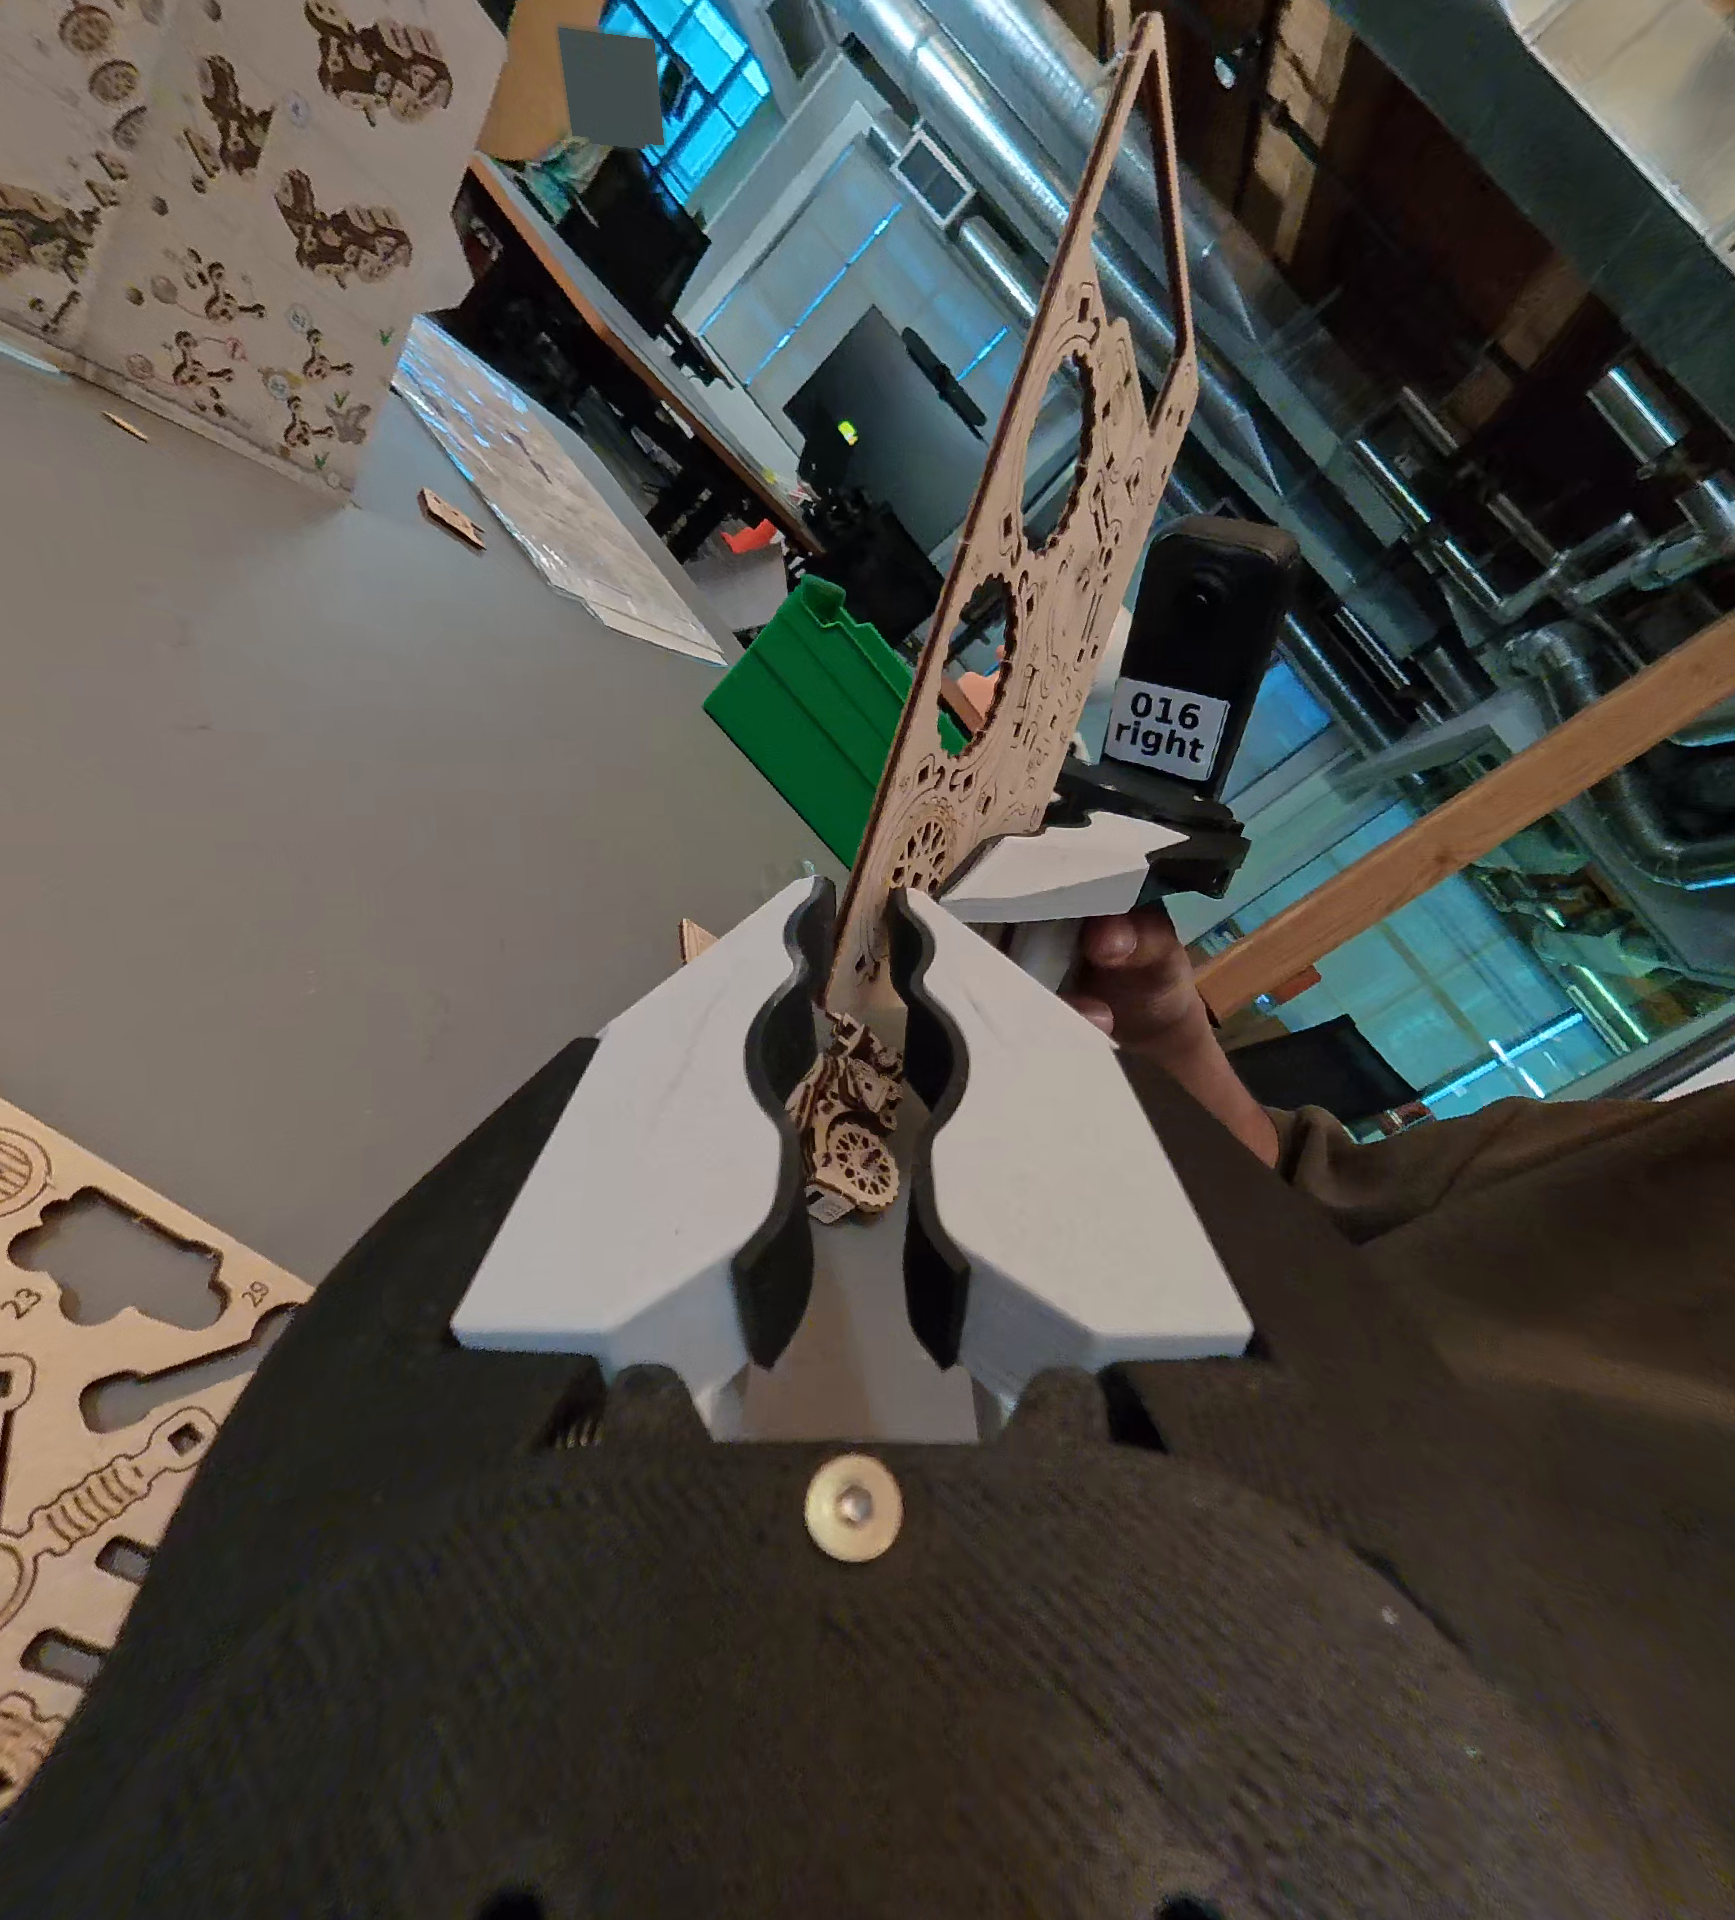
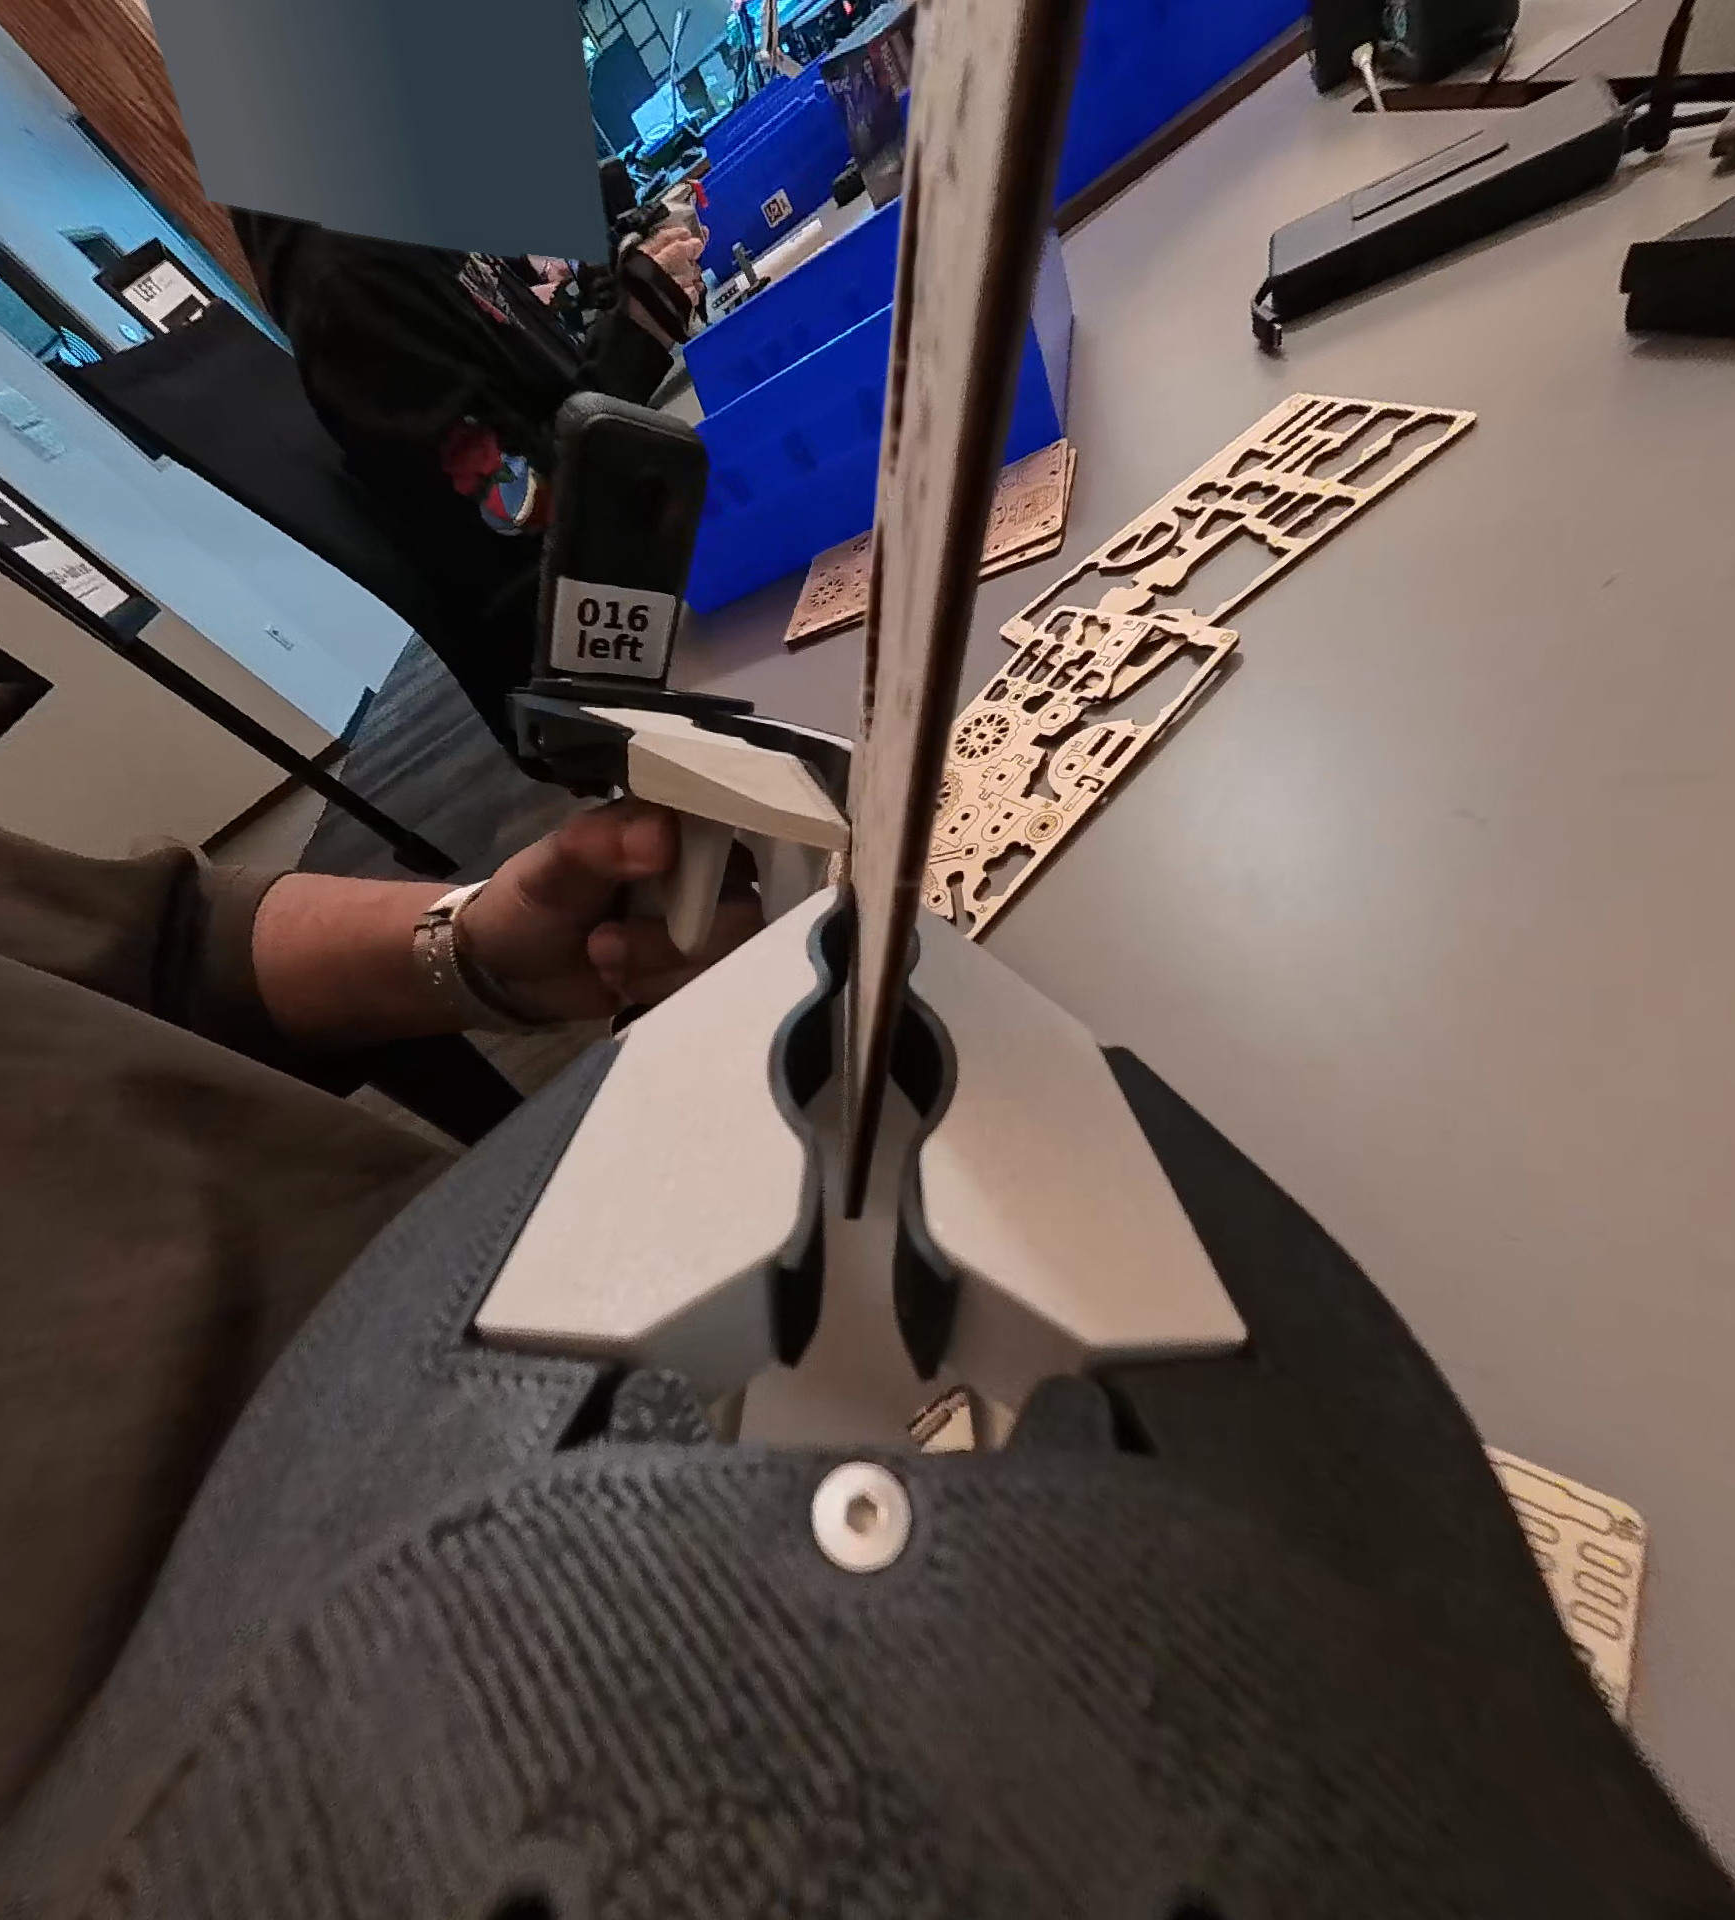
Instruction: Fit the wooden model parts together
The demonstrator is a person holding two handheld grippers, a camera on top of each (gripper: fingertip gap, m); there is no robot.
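Sheet: the thin, pale laser-cut plywood sheet (image 1: 1034, 582) is standing on edge at frame centre, lifted clear of the grey surface (image 1: 219, 779).
Left gripper (image 1: 858, 935): fingers are pinching its lower edge.
Right gripper (image 2: 868, 956): fingers are pinching the same sheet (seen edge-on).
Handling: probably light, stiff, brittle around the cut-outs; solid border is likely the safest hold.
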